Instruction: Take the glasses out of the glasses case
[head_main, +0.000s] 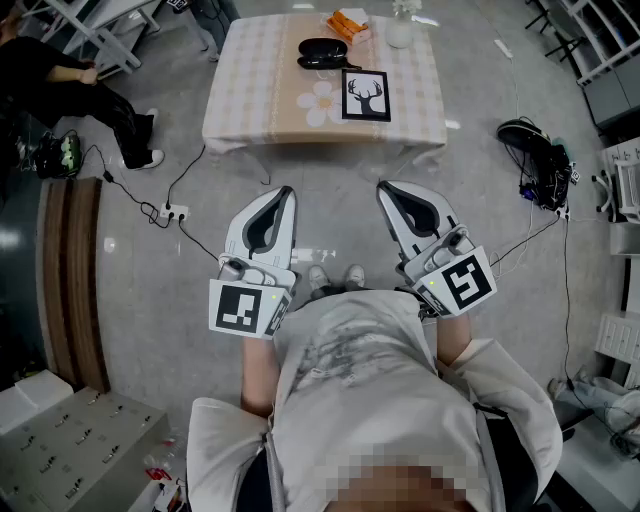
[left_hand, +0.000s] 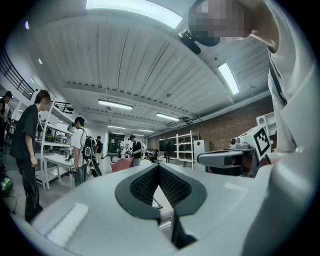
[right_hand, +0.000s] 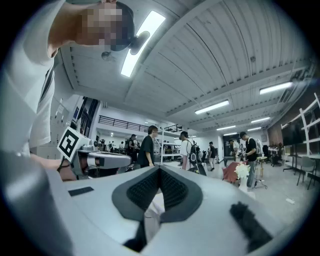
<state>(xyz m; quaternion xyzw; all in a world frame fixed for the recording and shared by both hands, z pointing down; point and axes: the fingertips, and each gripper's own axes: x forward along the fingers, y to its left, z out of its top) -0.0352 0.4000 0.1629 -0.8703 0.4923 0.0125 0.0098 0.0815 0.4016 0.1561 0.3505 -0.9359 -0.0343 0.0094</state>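
A black glasses case (head_main: 322, 52) lies on the far table (head_main: 260, 110), which has a checked cloth. Whether the glasses are inside is too small to tell. Both grippers are held close to my body, well short of the table and pointing toward it. My left gripper (head_main: 284, 191) is shut with nothing in it. Its ribbed pads (left_hand: 170, 184) meet at the tip in the left gripper view. My right gripper (head_main: 384, 187) is also shut and empty, with its pads (right_hand: 172, 189) closed together. Each gripper view shows the other gripper beside it, and neither shows the case.
On the table are a deer picture (head_main: 365, 96), an orange packet (head_main: 348, 24) and a clear bottle (head_main: 399, 28). A power strip (head_main: 173, 212) and cables lie on the floor to the left, and a black bag (head_main: 538, 150) to the right. Several people stand around the room.
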